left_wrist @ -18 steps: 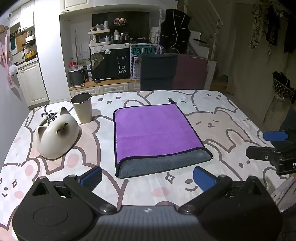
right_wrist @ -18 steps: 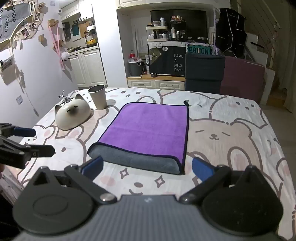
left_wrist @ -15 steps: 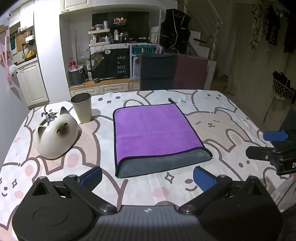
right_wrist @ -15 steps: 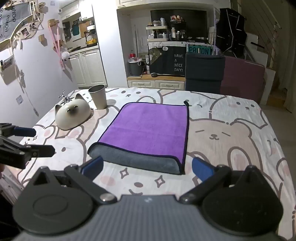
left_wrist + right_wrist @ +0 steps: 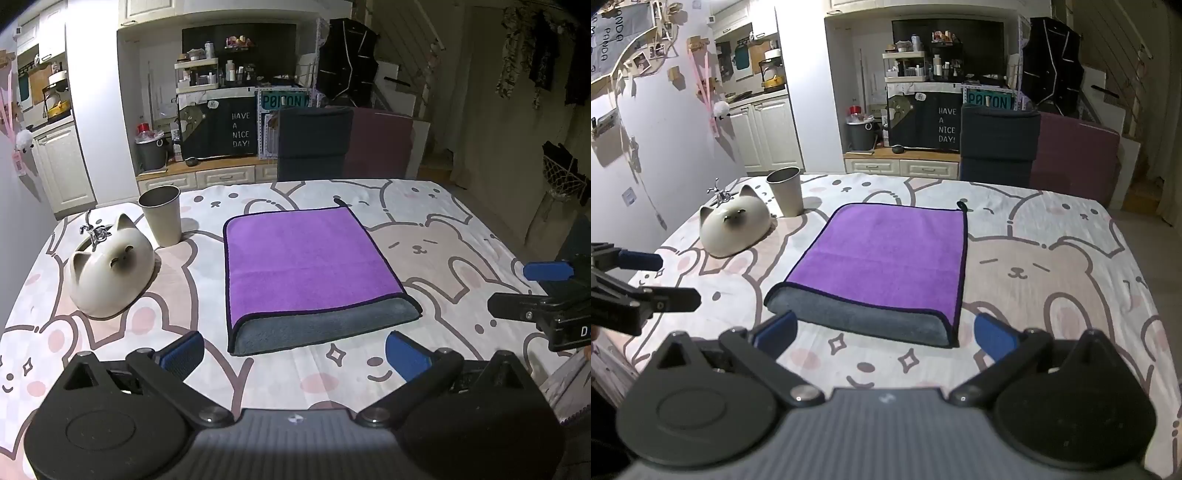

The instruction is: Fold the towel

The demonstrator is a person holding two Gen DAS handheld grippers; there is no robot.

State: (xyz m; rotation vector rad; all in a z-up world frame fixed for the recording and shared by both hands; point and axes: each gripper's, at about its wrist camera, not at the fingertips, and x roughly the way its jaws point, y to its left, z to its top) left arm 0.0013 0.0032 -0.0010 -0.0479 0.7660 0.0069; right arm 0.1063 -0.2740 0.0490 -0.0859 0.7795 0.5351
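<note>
Purple towel point(image 5: 306, 258) folded; inner layers hidden.

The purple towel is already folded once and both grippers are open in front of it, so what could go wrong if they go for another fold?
1. The towel lies doubled, grey fold edge nearest. Fingers may pinch only the top layer, so the layers could slide apart.
2. The cup and the cat-shaped bowl stand close on the towel's left. The left gripper could knock them in a sideways sweep.
3. The right gripper might also catch the tablecloth.
</note>
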